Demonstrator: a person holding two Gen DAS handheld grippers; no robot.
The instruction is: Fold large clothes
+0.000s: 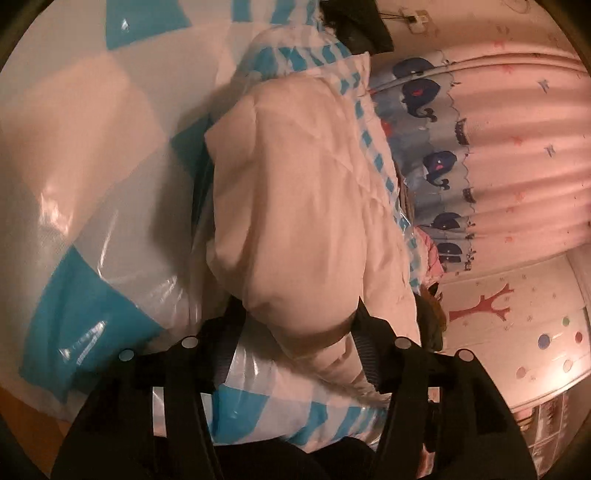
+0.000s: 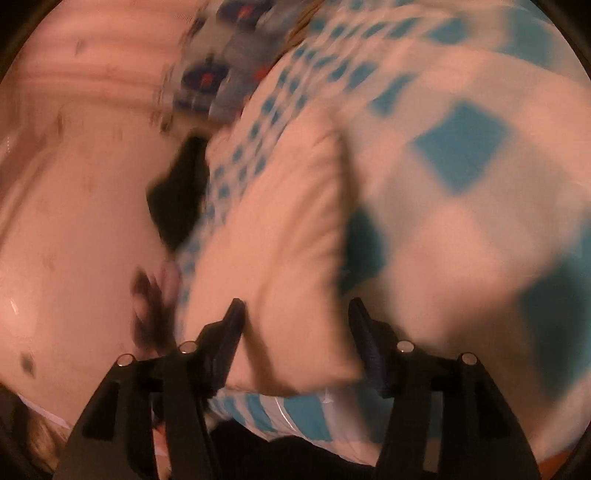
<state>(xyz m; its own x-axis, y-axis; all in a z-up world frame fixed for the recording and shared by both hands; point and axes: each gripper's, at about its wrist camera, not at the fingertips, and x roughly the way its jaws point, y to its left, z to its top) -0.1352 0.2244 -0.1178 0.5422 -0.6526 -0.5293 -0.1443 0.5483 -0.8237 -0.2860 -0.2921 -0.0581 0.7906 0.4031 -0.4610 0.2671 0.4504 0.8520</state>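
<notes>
A puffy white padded jacket [image 1: 303, 206] lies on a glossy blue-and-white checked cover [image 1: 85, 291]. In the left wrist view my left gripper [image 1: 295, 317] stands open, its jaws either side of the jacket's near end with the brown cuff band [image 1: 325, 338], touching the fabric but not clamped. In the blurred right wrist view my right gripper [image 2: 295, 314] is open too, with another end of the jacket [image 2: 280, 258] between its jaws. The other gripper shows as a dark shape at the jacket's far end in each view [image 1: 354, 26] [image 2: 181, 188].
A pink curtain with a whale-print border [image 1: 480, 155] hangs behind the surface. A wall with a red tree sticker [image 1: 484, 306] is at the lower right. The checked cover [image 2: 461, 155] fills the right of the right wrist view.
</notes>
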